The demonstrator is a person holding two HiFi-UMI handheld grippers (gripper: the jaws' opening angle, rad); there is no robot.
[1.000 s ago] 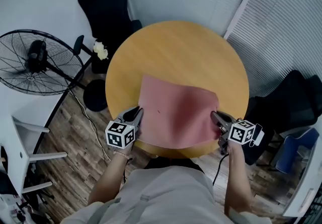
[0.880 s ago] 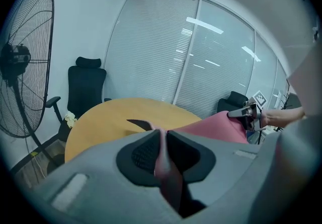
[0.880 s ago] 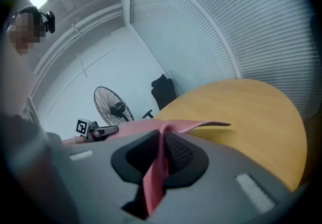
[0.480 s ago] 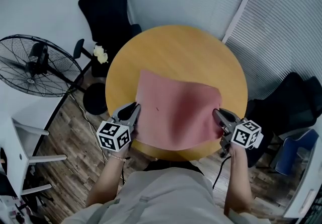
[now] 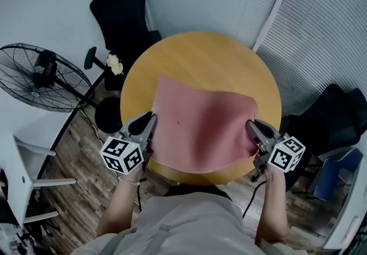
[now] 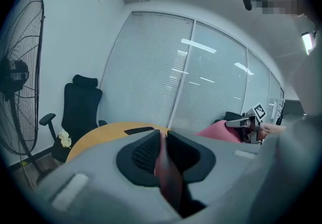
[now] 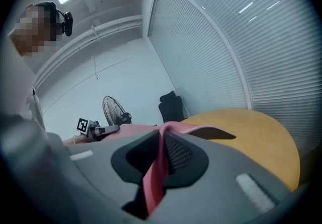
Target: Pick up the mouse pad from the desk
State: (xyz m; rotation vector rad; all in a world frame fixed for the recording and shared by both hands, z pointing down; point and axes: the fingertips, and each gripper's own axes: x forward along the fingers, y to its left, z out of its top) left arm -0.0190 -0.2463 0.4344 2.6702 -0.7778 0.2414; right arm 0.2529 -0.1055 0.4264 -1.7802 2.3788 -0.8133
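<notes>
Left gripper [image 5: 150,117] and right gripper [image 5: 250,125], jaws clenched on the pad's [image 5: 200,128] near corners, hold them above the bench [image 5: 200,59]; its far edge seemingly isn't clear yet.

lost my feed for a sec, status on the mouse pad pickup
Left gripper shut on mouse pad, near left corner; right gripper shut on near right corner. Pad spans between them over the round table. Nothing in the way.

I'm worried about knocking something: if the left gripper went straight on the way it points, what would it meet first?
The soft pink mouse pad that the left gripper is shut on; past it, probably the top of the round wooden table, though depth is unclear.
</notes>
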